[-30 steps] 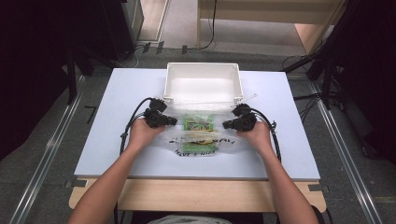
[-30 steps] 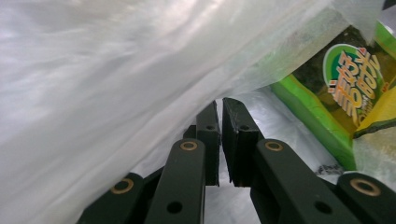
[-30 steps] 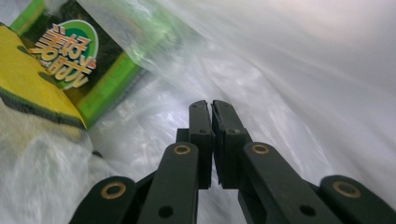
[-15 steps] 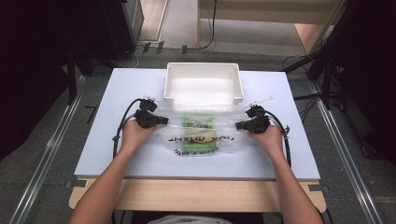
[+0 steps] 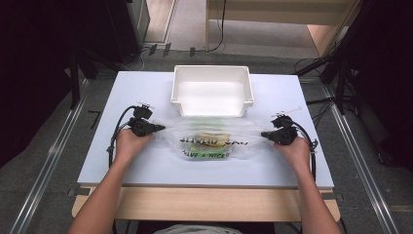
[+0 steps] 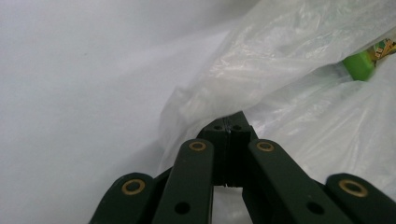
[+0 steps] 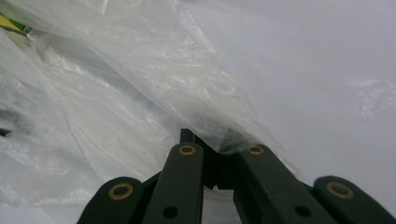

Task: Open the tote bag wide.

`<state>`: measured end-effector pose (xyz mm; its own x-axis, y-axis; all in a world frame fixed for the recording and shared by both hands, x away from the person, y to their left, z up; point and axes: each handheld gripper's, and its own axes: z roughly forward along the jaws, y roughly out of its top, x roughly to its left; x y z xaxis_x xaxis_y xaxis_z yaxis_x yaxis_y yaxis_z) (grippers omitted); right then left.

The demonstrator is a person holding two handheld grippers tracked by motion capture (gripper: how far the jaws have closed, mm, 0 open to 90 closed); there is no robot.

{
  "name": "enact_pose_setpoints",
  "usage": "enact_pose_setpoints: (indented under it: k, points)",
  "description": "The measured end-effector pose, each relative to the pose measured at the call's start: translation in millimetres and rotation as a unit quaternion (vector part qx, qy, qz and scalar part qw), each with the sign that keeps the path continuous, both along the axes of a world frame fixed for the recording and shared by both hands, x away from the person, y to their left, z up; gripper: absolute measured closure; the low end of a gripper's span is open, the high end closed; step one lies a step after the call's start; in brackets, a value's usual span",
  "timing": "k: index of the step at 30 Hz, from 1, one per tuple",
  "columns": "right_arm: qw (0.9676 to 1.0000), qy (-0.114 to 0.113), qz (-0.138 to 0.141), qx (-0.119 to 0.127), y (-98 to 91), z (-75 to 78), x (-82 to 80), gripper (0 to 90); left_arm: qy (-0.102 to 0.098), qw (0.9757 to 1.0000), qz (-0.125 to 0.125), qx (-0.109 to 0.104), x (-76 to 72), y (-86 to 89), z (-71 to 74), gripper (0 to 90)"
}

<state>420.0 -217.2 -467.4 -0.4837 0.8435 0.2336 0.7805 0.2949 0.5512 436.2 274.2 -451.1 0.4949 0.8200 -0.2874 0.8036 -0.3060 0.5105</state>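
**Figure: Clear plastic bag stretched between two grippers in front of a white bin**

As the high view showed, the left gripper [image 5: 158, 128] had its jaws clenched on the left end of the plastic bag [image 5: 214, 139], the film pinched flat between them in the left gripper view [image 6: 231, 127]. The bag lay on the pale tabletop [image 5: 146, 165], pulled out so that its long axis ran left to right, from one pair of jaws to the other. Through the film a green-and-yellow packet [image 5: 210, 138] sat near the bag's middle, and a green corner of it appeared in the left gripper view [image 6: 358, 65]. Black printing crossed the bag; the lower line read roughly "HAVE A NICE", while the upper line was too blurred to read. Just beyond the bag stood the white bin [image 5: 212, 91], open at the top, its near wall close to the bag's far edge. The right gripper [image 5: 265, 134] likewise had its jaws clamped on the bag's right end [image 7: 219, 135]. Both hands stood about equally far from the bin, so carrying the bag over would probably have called for both together.
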Motion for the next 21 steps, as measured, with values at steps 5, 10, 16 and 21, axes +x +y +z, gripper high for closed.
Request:
enact_pose_setpoints:
  k: [5, 10, 16, 21]
  points:
    - [1.0000, 0.000, -0.008, -0.001, -5.6, 0.1, -3.6, 90.0, -0.003, 1.0000, 0.005, 0.000, -2.3, 2.4, -0.1, 90.0]
    - [0.9999, 0.003, -0.012, 0.010, -10.9, -1.0, -4.6, 90.0, -0.005, 1.0000, 0.006, -0.005, -3.5, 5.0, -1.1, 90.0]
    - [0.9995, 0.006, -0.015, 0.025, -18.7, -3.3, -5.8, 90.0, 0.005, 0.9995, 0.008, -0.029, -3.0, 12.2, -3.4, 90.0]
    - [0.9997, 0.005, -0.012, 0.019, -17.7, -2.8, -5.8, 90.0, 0.002, 0.9998, 0.006, -0.020, -3.0, 11.3, -2.4, 90.0]
